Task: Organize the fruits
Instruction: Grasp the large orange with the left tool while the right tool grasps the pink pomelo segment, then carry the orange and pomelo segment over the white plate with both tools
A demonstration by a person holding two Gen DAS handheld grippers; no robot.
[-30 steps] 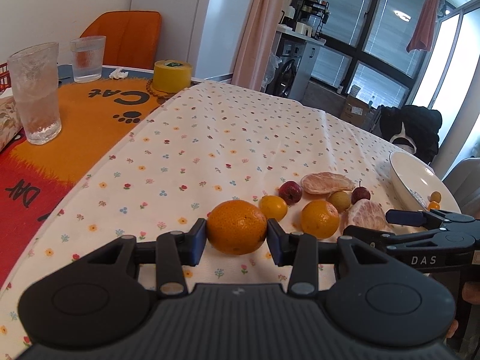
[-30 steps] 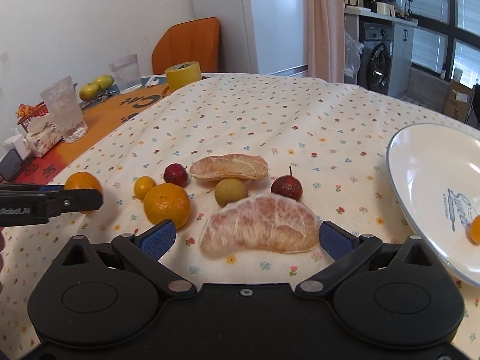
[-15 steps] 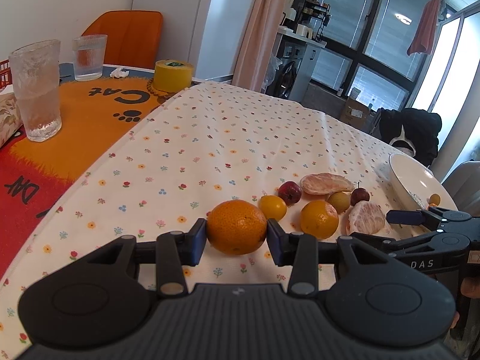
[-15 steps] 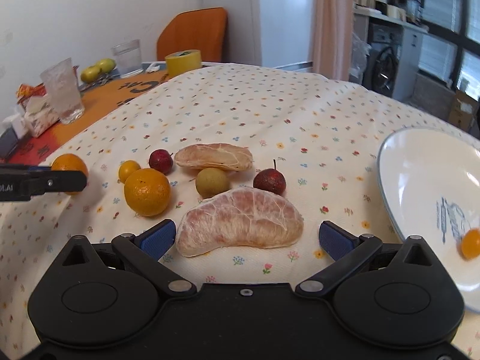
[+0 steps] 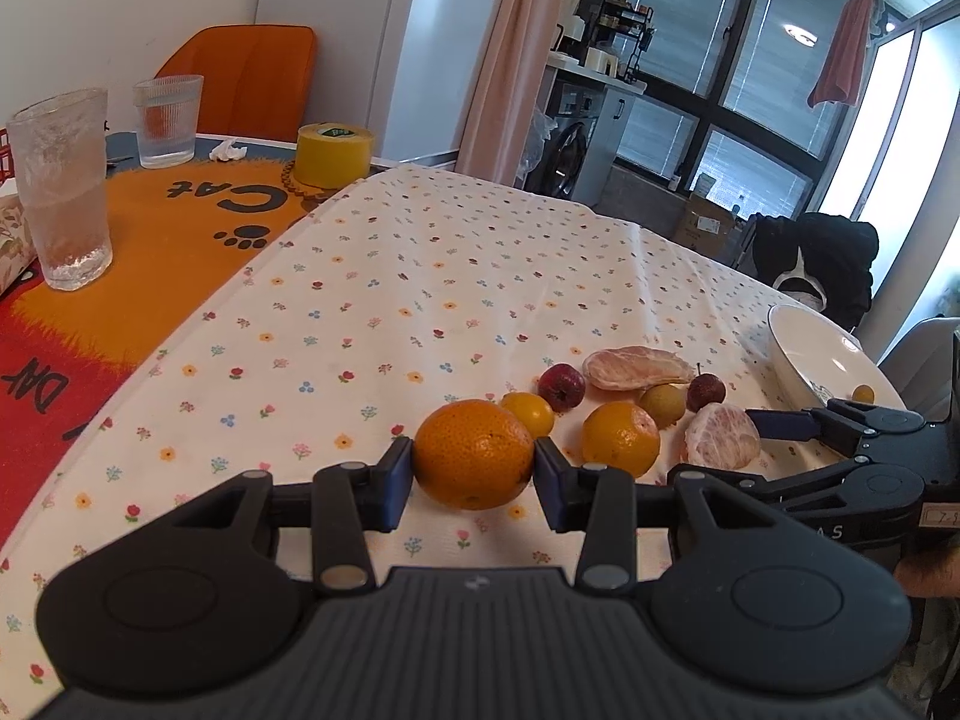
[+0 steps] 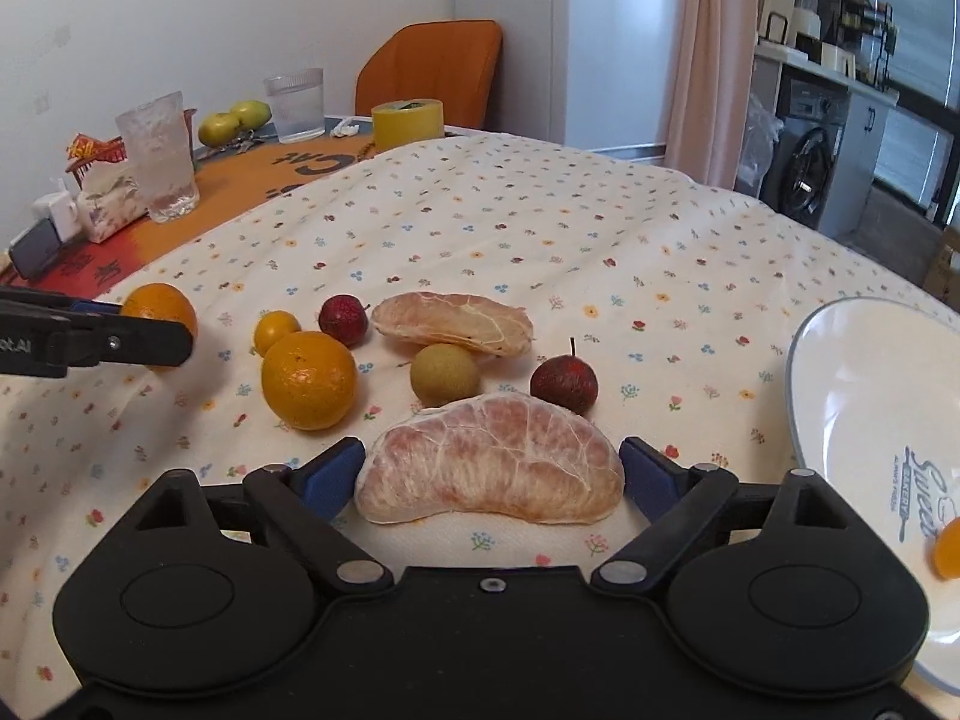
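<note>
Far left of the plate (image 6: 852, 372): left claw (image 5: 474, 474) clamped on an orange (image 5: 468, 444), same as a second ago. No change there, so ready to carry over to the plate.

Between that orange and the plate: loose fruit (image 6: 309, 378) in a bunch on the table (image 5: 420, 276), not moved.

Just left of the plate: right claw (image 6: 486, 474) now right up to the slice (image 6: 492, 456), with a blue pad at each end. A second ago, wider and further back. Squeezing yet or not? Cannot tell. Looks like the next pick for the plate.

In the plate: only one small fruit (image 6: 948, 546), so lots left to do.

Plenty of bare cloth behind the bunch, away from the plate. Plate seems close to the right table edge, so best to go gently there. Glasses (image 5: 60, 192) far left of the plate, well out of the way.
</note>
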